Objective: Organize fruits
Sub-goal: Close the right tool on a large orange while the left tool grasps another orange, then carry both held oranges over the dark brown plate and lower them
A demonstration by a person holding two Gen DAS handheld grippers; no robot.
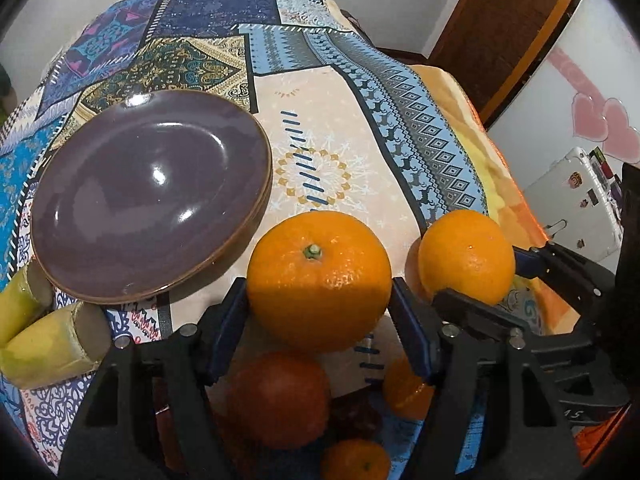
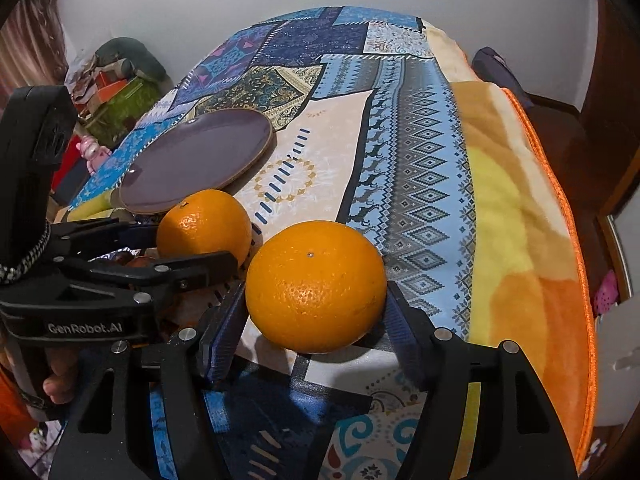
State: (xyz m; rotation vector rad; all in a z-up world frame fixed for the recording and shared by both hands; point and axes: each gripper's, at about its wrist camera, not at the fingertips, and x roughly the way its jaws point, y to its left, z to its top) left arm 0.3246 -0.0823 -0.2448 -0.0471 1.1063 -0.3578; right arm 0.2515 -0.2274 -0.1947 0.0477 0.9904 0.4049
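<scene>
Each hand-held gripper (image 1: 318,300) (image 2: 316,300) clamps an orange (image 1: 319,280) (image 2: 316,284).

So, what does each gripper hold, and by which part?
Each holds one orange by its opposite sides: left gripper the stem-up orange, right gripper the second orange.

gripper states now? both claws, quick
Left claw: shut on an orange with green stem.
Right claw: shut on an orange without stem.

A round purple ceramic plate (image 1: 148,196) sits on the patchwork-patterned tablecloth (image 1: 320,120). Right of it, two round oranges (image 1: 319,280) (image 1: 466,255) are side by side, above smaller fruits (image 1: 280,398). Two yellow-green cylindrical pieces (image 1: 44,344) lie at the plate's left.
</scene>
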